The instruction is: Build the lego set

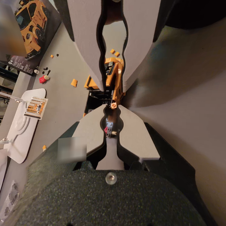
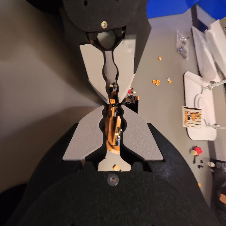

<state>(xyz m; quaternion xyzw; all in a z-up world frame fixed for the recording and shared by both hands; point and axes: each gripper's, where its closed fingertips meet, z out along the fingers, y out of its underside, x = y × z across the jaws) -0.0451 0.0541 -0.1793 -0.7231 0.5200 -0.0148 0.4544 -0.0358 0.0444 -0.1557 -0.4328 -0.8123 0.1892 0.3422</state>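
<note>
Brick car (image 1: 113,78) lying on grey table (image 1: 63,110), part-built.
Both grippers are clamping it: left gripper (image 1: 111,105) w/ an orange stud brick (image 1: 114,105) at its tips, right gripper (image 2: 113,107) on the body. Prob. light, rigid, fragile at joints; grip the chassis.

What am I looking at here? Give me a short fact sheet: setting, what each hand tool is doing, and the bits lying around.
Setting: grey table strewn with toy brick parts
Main object: part-built orange and black brick car
Left tool: closed on the car's side wall, beside a small orange stud brick
Right tool: closed on the same car from the opposite end
Loose parts: small orange bricks, red piece
Also there: sticker sheet on a white board, product box picturing an orange car
</note>
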